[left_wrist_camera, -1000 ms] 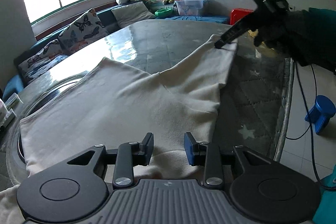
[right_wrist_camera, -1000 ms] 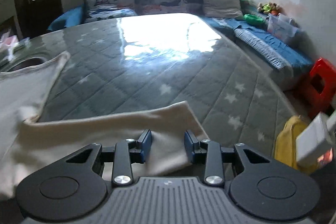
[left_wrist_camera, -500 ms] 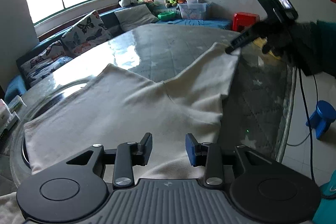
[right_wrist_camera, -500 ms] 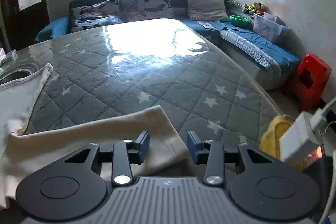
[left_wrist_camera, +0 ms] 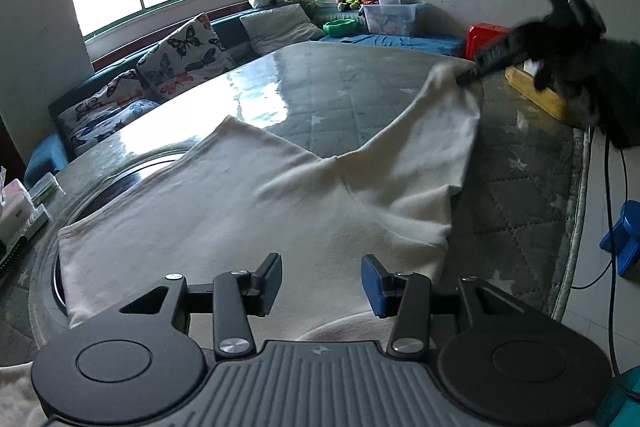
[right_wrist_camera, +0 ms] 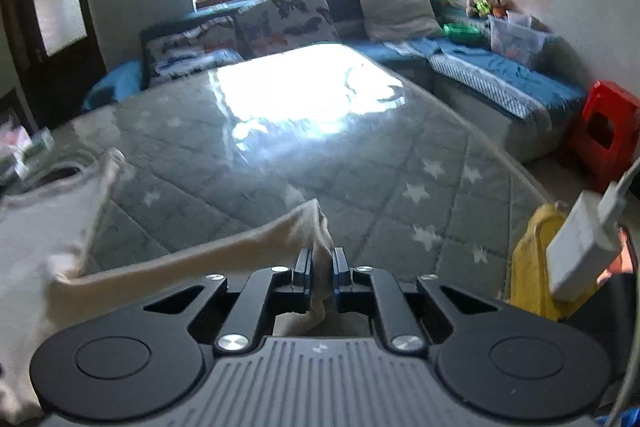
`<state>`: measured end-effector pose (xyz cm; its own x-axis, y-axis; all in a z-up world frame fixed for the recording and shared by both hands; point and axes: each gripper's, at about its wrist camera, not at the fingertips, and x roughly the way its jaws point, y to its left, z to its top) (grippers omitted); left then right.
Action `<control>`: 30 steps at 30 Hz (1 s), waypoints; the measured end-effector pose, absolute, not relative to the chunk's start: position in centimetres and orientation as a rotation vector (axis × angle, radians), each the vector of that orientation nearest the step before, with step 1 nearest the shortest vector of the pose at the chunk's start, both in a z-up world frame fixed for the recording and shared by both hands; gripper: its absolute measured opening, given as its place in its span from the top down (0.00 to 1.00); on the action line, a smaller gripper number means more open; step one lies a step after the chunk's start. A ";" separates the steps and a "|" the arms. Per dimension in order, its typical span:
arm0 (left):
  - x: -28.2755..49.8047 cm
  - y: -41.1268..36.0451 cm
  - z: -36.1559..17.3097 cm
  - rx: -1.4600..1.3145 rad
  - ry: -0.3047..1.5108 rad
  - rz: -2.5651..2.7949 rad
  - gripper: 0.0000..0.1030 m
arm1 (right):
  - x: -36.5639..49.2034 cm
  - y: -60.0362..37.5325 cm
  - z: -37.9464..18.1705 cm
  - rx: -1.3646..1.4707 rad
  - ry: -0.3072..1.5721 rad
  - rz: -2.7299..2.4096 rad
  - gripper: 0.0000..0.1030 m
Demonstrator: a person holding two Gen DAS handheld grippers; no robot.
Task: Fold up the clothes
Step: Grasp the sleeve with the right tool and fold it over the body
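With my right tool (right_wrist_camera: 319, 267) clamped on a sleeve end of the cream garment (left_wrist_camera: 248, 211) spread on the desk (left_wrist_camera: 344, 99), and my left tool (left_wrist_camera: 320, 281) apart over its near hem, I judge the sleeve fold is starting: next, carry that sleeve inward across the garment's body.

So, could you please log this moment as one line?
right gripper: shut on sleeve of cream cotton shirt | left gripper: open above hem | surface: grey quilted star-print table cover

The garment (left_wrist_camera: 248, 211) lies on the table (left_wrist_camera: 320, 95). Its sleeve (right_wrist_camera: 224, 251) stretches right into the right gripper (right_wrist_camera: 319, 267). The left gripper (left_wrist_camera: 320, 283) hovers over the garment's near edge.
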<state>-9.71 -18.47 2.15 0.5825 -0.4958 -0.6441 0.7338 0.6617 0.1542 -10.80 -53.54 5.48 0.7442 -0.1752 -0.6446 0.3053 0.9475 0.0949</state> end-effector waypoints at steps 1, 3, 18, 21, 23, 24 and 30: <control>-9.7 -18.6 2.1 0.435 0.602 -0.748 0.54 | -10.9 -53.2 6.3 0.193 0.668 -0.247 0.92; -9.8 -18.8 1.9 0.436 0.602 -0.755 0.54 | -11.0 -52.4 7.9 0.178 0.638 -0.210 0.92; -10.0 -14.4 2.9 0.380 0.572 -0.649 0.51 | -9.2 -40.1 18.6 0.094 0.536 0.291 0.92; -10.1 -12.7 2.9 0.362 0.573 -0.602 0.50 | -8.1 -36.5 18.9 0.060 0.541 0.384 0.92; -10.2 -11.5 2.9 0.350 0.573 -0.568 0.50 | -7.5 -34.1 18.4 0.034 0.561 0.436 0.92; -10.4 -11.0 3.0 0.343 0.573 -0.555 0.50 | -7.2 -33.0 18.0 0.020 0.573 0.456 0.92; -10.8 -8.3 2.9 0.310 0.589 -0.485 0.49 | -6.9 -27.8 14.7 -0.012 0.661 0.569 0.92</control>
<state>-10.76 -8.32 2.86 0.7253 -0.3454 -0.5955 0.5178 0.8437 0.1413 -6.86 -27.78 14.74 0.6429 0.4960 -0.5837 -0.5032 0.8480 0.1664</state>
